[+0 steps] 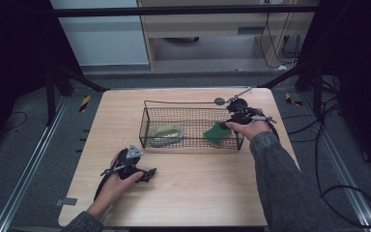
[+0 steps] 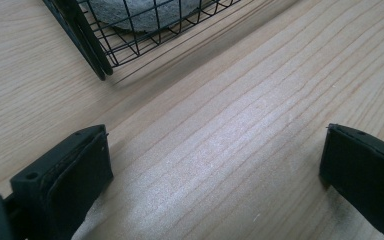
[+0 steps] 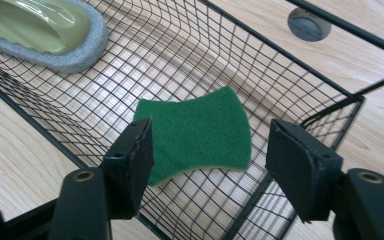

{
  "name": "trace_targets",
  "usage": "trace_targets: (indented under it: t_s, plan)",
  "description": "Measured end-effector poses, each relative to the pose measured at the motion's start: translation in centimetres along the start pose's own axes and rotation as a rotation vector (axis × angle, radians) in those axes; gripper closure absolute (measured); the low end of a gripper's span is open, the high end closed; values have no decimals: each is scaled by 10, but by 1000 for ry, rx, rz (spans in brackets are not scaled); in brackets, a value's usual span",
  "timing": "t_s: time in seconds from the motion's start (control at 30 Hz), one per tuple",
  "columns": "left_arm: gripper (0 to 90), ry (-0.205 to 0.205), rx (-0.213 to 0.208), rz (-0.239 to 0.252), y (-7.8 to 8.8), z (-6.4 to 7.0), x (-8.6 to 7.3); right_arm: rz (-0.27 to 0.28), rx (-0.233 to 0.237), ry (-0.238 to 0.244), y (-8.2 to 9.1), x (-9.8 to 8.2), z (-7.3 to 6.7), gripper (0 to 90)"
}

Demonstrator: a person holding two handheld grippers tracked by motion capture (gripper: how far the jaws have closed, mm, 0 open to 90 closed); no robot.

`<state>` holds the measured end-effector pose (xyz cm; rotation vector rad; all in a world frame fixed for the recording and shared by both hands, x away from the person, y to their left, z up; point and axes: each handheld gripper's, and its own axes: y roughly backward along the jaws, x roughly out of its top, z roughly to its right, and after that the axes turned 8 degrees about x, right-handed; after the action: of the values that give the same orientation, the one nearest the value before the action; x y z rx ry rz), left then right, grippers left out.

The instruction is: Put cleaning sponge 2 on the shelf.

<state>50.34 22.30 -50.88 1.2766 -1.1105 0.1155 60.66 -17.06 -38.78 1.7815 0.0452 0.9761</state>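
I see right fingers (image 3: 207, 165) half open, holding nothing | sponge (image 3: 200, 132) lies flat in basket (image 3: 300, 90) just beyond them, free | left fingers (image 2: 215, 185) wide open, empty, over tabletop (image 2: 220, 125), farther off.

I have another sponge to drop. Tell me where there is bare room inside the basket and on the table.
In the wire basket, bare mesh lies between the grey-and-olive scrubber and the green scouring pad. The right gripper crowds the pad's end. The table is bare in front of the basket, right of the left gripper.
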Motion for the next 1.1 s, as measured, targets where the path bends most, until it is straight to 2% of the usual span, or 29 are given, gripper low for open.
trace_targets:
  t_s: [0.07, 0.37, 0.47, 0.63, 0.73, 0.93, 1.1]
  plan:
    - [0, -1, 0, -1, 0, 0, 0, 10, -4, 1, 3, -2, 1, 328]
    - [0, 5, 5, 1, 0, 1, 0, 64, -26, -27, 23, -16, 0, 108]
    - [0, 2, 4, -1, 1, 0, -1, 93, -51, -21, 29, -25, 0, 64]
    - [0, 4, 4, -1, 1, 0, -1, 132, -95, -4, 37, -35, -1, 58]
    - [0, 4, 3, -1, 1, 0, -1, 161, -97, 17, 42, -42, -2, 56]
    - [0, 2, 2, -1, 1, 0, -1, 175, -131, 41, 47, -53, -4, 64]
    - [0, 1, 1, 0, 1, 0, -1, 183, -149, 22, 52, -64, -6, 67]
